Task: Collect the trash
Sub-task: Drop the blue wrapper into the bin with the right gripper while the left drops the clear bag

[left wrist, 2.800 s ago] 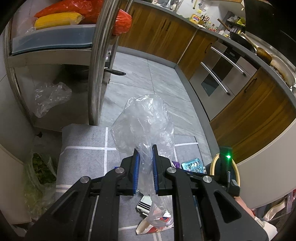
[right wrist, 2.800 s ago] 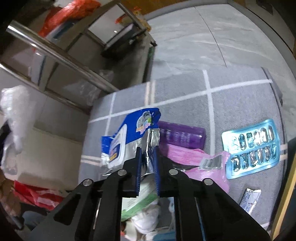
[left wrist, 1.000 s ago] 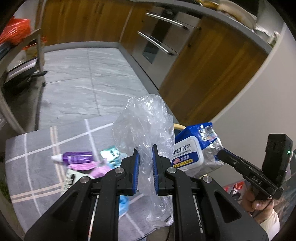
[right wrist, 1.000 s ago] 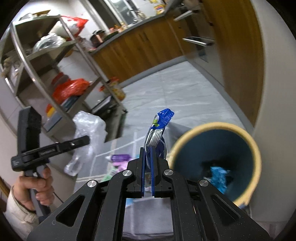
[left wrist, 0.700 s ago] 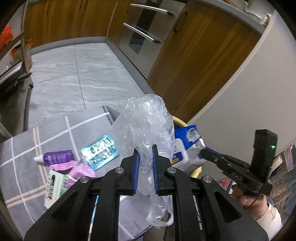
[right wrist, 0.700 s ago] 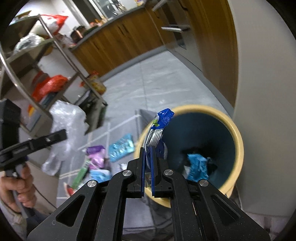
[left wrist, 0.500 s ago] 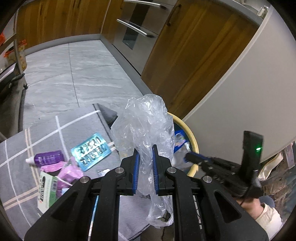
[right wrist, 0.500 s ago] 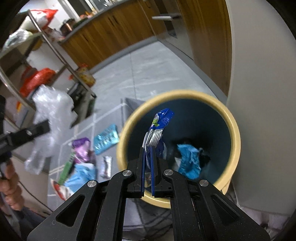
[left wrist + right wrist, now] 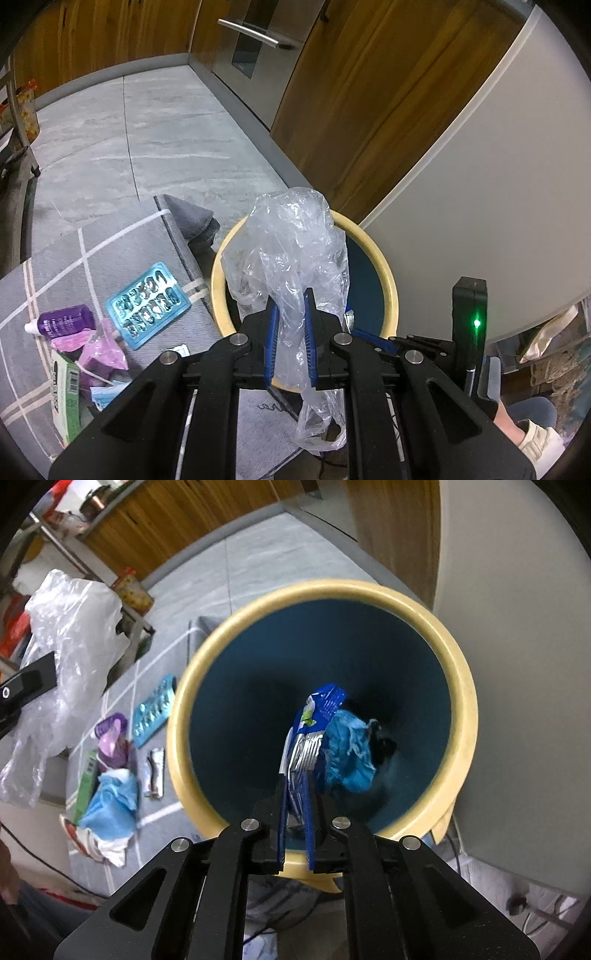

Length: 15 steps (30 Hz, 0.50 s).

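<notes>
My left gripper [image 9: 290, 325] is shut on a crumpled clear plastic bag [image 9: 291, 251] and holds it above the near rim of the yellow-rimmed blue trash bin [image 9: 388, 273]. My right gripper [image 9: 295, 812] is shut on a blue wet-wipes packet [image 9: 314, 731] that hangs over the mouth of the bin [image 9: 463, 686]. Crumpled blue trash [image 9: 349, 753] lies at the bin's bottom. The clear bag also shows at the left of the right wrist view [image 9: 70, 627].
On the grey rug [image 9: 110, 243] beside the bin lie a blue blister pack [image 9: 147, 304], a purple bottle [image 9: 64, 317], pink wrappers [image 9: 99, 352], a green box [image 9: 66, 391] and a blue cloth [image 9: 109, 808]. Wooden cabinets [image 9: 369, 92] and a white wall [image 9: 480, 203] stand behind the bin.
Both grippers have moved from the rug over to the bin. The right gripper has carried the wipes packet over the bin's mouth, and the left has brought the clear bag above its rim.
</notes>
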Each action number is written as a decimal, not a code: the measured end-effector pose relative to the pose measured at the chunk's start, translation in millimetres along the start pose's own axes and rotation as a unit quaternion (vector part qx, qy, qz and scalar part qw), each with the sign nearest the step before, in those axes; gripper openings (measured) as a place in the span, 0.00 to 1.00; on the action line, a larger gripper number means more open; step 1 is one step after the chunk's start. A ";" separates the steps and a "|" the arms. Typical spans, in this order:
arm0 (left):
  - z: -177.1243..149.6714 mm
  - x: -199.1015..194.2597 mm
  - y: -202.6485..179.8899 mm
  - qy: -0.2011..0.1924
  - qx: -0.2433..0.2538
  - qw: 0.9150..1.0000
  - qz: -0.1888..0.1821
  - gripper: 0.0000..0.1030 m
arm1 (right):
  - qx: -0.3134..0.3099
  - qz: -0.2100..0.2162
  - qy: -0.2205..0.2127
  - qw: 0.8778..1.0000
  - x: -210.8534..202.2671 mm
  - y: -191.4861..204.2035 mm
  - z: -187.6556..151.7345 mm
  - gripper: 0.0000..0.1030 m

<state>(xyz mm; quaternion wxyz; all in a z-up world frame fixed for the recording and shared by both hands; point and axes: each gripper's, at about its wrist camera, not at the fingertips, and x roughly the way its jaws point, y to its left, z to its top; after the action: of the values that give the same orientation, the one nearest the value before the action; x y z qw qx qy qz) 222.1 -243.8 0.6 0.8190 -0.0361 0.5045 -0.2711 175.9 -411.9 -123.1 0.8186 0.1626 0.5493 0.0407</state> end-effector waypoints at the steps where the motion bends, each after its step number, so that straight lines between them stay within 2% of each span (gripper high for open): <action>1: -0.2 3.7 -0.9 0.003 0.001 1.000 0.001 0.11 | 0.002 -0.001 0.003 1.000 0.9 -1.7 0.2 0.11; 2: -0.8 7.0 -1.4 0.006 0.002 1.000 0.002 0.11 | 0.006 -0.001 0.005 1.000 0.7 -3.6 0.1 0.11; 6: -2.0 19.3 -4.8 0.016 0.007 1.000 0.006 0.11 | 0.026 -0.002 -0.005 1.000 -8.9 -13.1 1.4 0.24; 12: -4.5 41.9 -11.5 0.037 0.014 0.999 0.011 0.11 | 0.056 0.004 -0.059 0.997 -44.1 -29.2 6.5 0.26; 15: -6.3 56.3 -13.5 0.049 0.018 0.998 0.019 0.19 | 0.081 0.016 -0.086 0.993 -61.8 -38.8 7.9 0.26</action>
<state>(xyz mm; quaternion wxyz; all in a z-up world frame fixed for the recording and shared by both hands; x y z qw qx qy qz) 230.6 -281.0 -43.4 0.7989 0.0012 0.5394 -0.2660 154.4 -465.4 -77.6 0.8461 0.2399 0.4760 -0.0047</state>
